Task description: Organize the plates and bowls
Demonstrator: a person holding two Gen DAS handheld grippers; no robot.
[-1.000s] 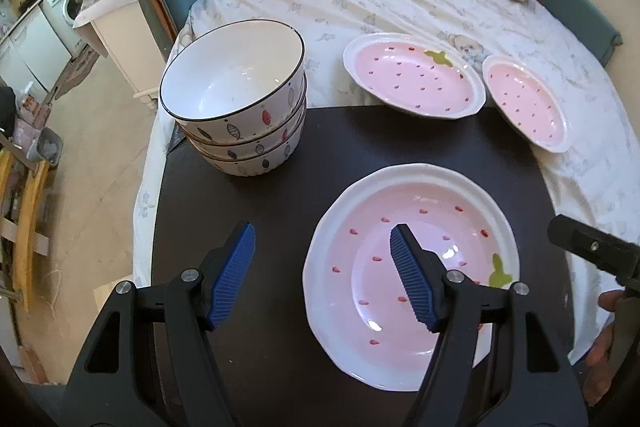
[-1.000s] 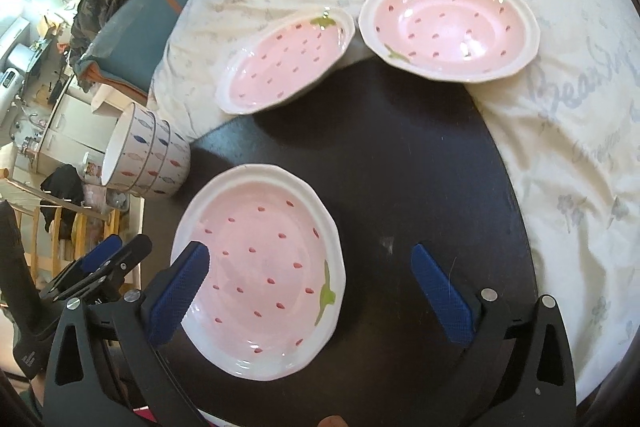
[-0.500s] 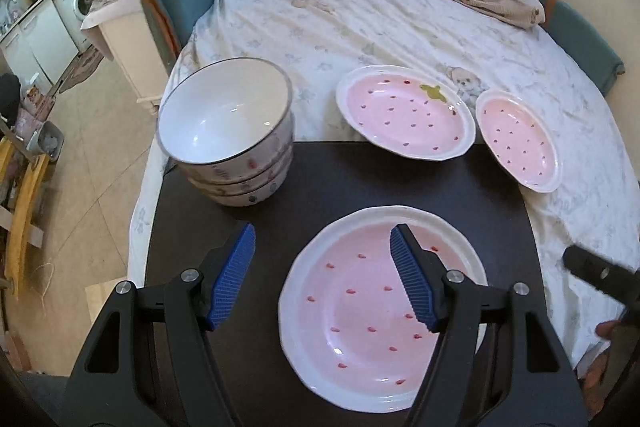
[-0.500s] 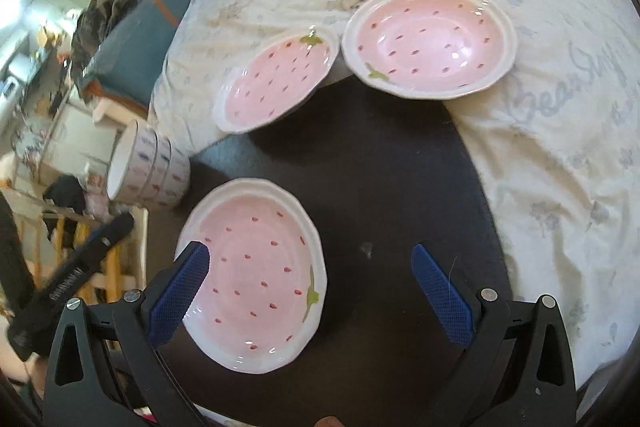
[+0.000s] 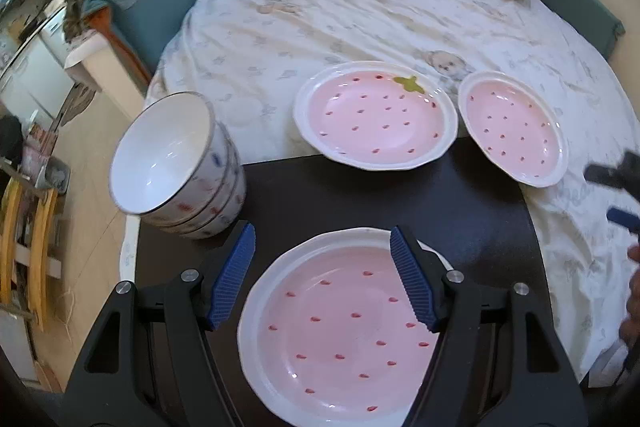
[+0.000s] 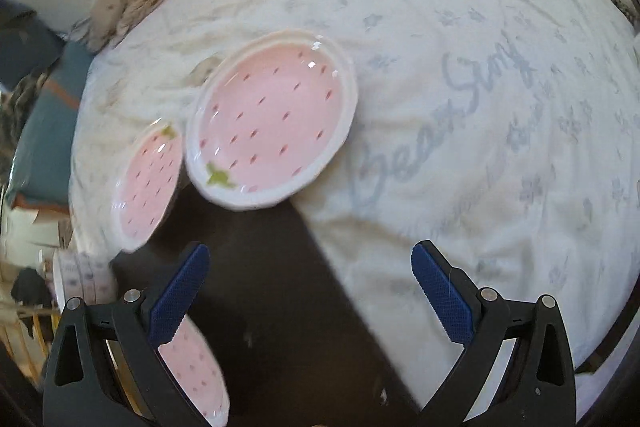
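**Bowls stacked, three plates still loose**

I see the bed (image 5: 360, 23) with its printed sheet taking most of both views, and a dark table (image 5: 360, 195) pushed against its edge. That is my work area.

Bowls: done, as far as I can judge. The stack of patterned bowls (image 5: 180, 167) stands nested at the table's far left corner, nothing loose beside it.

Plates: not gathered yet. The near strawberry plate (image 5: 340, 327) lies flat on the table, directly below my left gripper (image 5: 322, 275). The middle strawberry plate (image 5: 374, 115) sits half on the sheet, half over the table's far edge. The right strawberry plate (image 5: 516, 133) lies just beside it on the sheet, rims near or touching; I cannot tell which. In the right wrist view this one shows as the bigger pink oval (image 6: 272, 119).

Claws: left jaws stand partly open and empty, one pad hanging over the near plate's rim, not pressing it. Right gripper (image 6: 312, 291) is spread wide, empty, above the table edge and sheet, pointed toward the two far plates.

Left to do, by my reckoning: bring three plates into one pile.
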